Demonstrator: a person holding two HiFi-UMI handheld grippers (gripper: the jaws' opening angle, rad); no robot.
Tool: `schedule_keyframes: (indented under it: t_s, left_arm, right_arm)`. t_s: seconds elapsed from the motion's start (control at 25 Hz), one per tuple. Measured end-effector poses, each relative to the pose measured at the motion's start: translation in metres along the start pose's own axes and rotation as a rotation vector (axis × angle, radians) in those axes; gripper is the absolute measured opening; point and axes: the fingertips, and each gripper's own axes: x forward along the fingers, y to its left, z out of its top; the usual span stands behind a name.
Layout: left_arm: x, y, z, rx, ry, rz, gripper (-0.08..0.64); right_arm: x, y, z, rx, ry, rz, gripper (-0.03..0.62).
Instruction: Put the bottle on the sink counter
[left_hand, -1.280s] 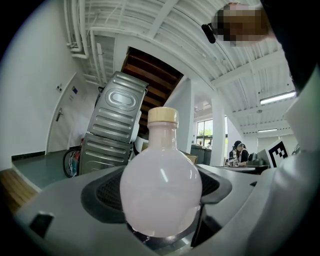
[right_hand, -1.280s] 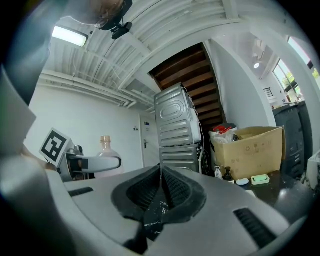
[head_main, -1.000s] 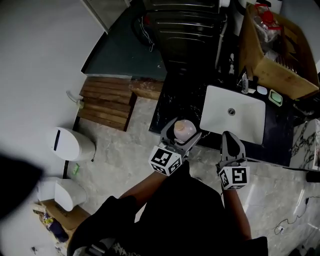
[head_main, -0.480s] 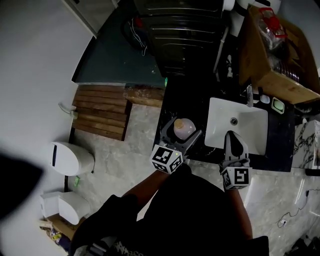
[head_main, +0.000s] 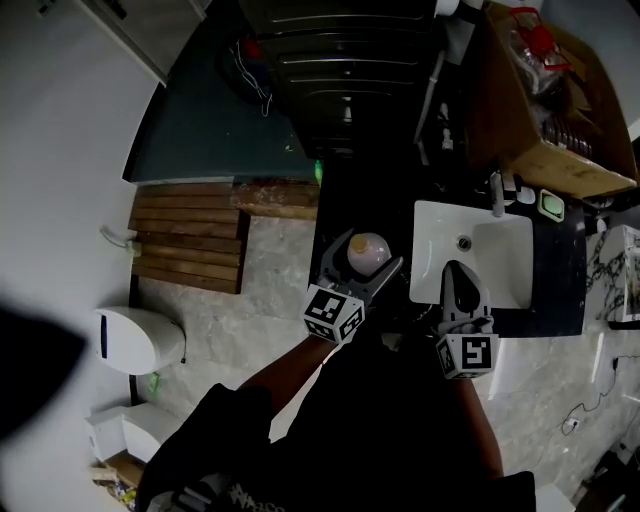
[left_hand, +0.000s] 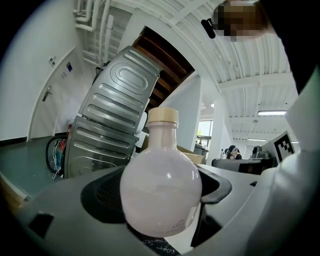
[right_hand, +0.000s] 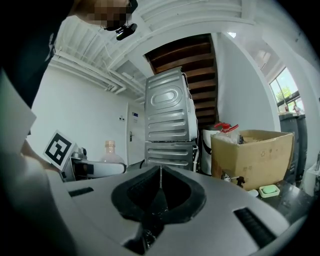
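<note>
Left gripper (head_main: 364, 262) tight around upright pale bottle (head_main: 368, 250), over dark sink counter (head_main: 345, 205); right gripper (head_main: 457, 274) pressed together, empty.

The bottle (left_hand: 160, 192) is a milky pale pink with a tan cap. The left claw (head_main: 364, 258) and the right claw (head_main: 456, 272) are grey with black pads, and each carries a cube patterned in black squares on white. The sink (head_main: 505, 250) is white, set in a black bench (head_main: 345, 205). The floor (head_main: 270, 300) is light grey stone with soft marbling. The wooden slats (head_main: 185, 240) are brown, striped by dark gaps. The cardboard box (head_main: 545, 130) is brown; the soap dish (head_main: 552, 205) is mint green. The stacked machines (right_hand: 167, 125) are silver-grey with ribbed panels, and the wall (right_hand: 85, 115) is white. The person's sleeve (head_main: 300, 370) is black.
</note>
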Motion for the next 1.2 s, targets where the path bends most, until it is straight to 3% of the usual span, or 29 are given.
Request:
schedule_keyframes:
  t_s: [0.24,0.44,0.88,1.2]
  left_arm:
    - [0.023,-0.003,-0.007,0.009,0.013,-0.014,0.393]
    - [0.044,-0.004,-0.016,-0.016,0.026,0.021,0.393]
    - [0.111,0.007,-0.027,0.012,0.072,0.065,0.393]
    - [0.157,0.022,-0.037,0.035,0.096,0.108,0.393]
  right_arm:
    - [0.008,-0.023,-0.001,-0.014,-0.013,-0.021,0.04]
    - [0.018,-0.039,-0.012,0.049,0.022,0.021,0.04]
    - [0.053,-0.08,-0.027,0.06,0.057,0.089,0.04]
    - [0.085,-0.107,-0.028,0.058,0.053,0.092,0.04]
